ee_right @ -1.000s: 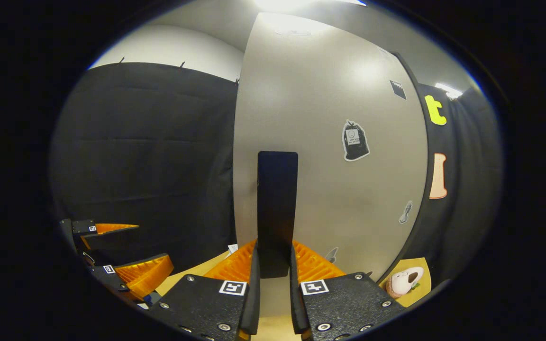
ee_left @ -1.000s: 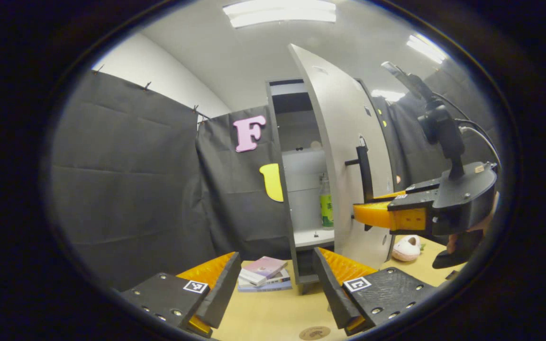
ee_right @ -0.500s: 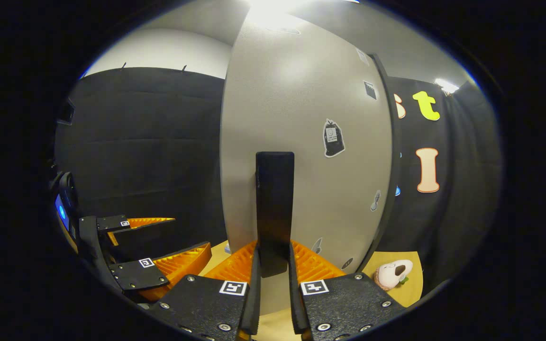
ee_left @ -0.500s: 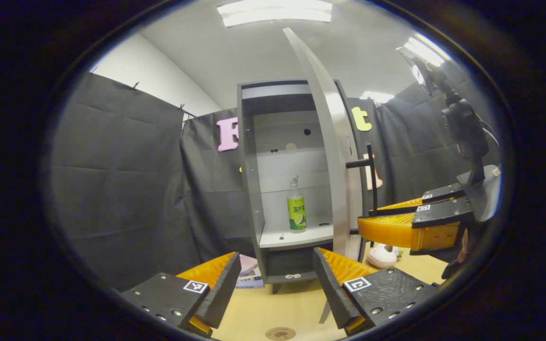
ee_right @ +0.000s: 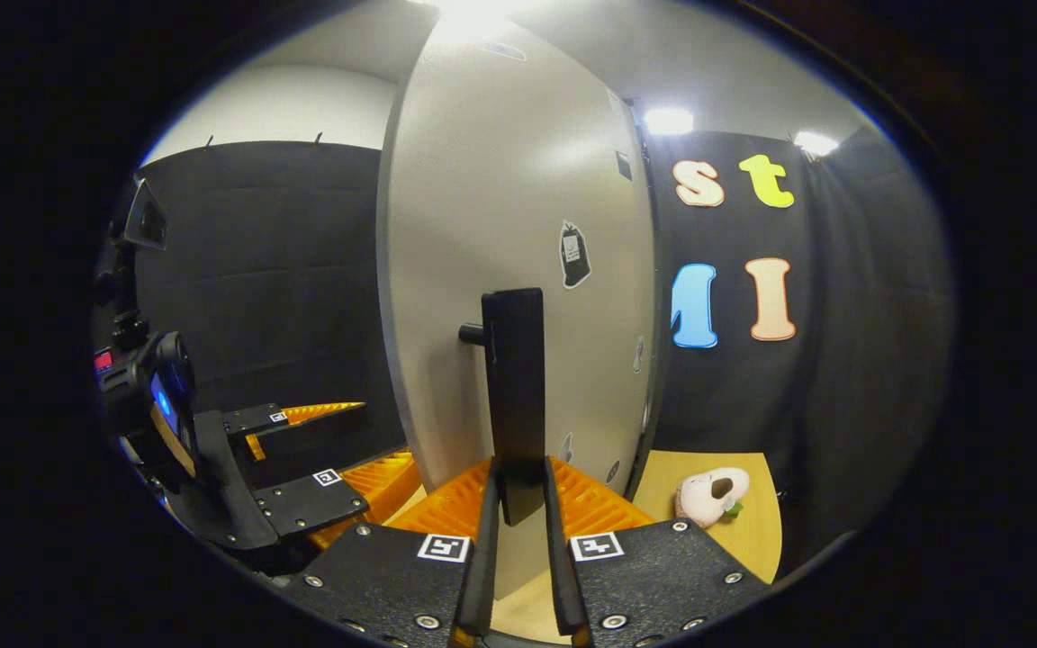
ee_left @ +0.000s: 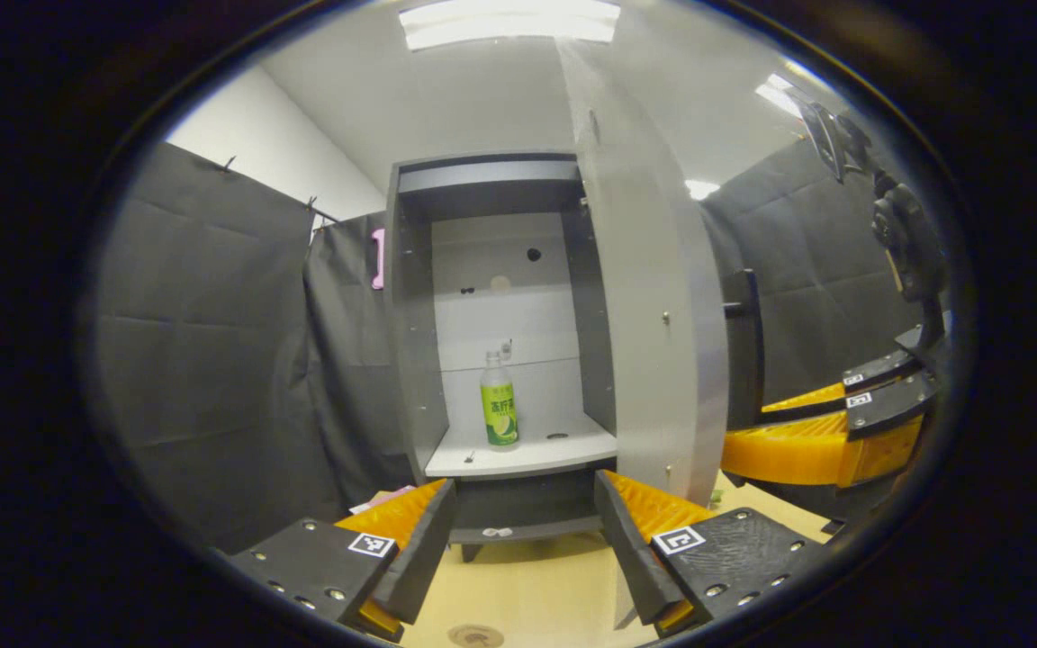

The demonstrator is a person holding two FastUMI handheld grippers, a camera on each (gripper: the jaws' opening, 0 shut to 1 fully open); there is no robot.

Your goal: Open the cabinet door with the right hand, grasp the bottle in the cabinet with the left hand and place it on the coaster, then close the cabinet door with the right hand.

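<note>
Over at the cabinet [ee_left: 491, 315]: door [ee_right: 518, 252] now swung wide vs a second ago, when it half hid the shelf | right claw [ee_right: 518, 522] clamped on the door handle [ee_right: 511, 387] | bottle [ee_left: 499, 409] in plain sight, upright on the shelf | left claw [ee_left: 527, 531] spread open, empty, well short of it | coaster [ee_left: 475, 635] on the table, near edge | guess the bottle grab's next

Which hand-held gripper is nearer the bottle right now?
Left. The left hand-held gripper faces the bottle on its shelf, apart; the right hand-held gripper clamps the door handle beyond the door.
</note>
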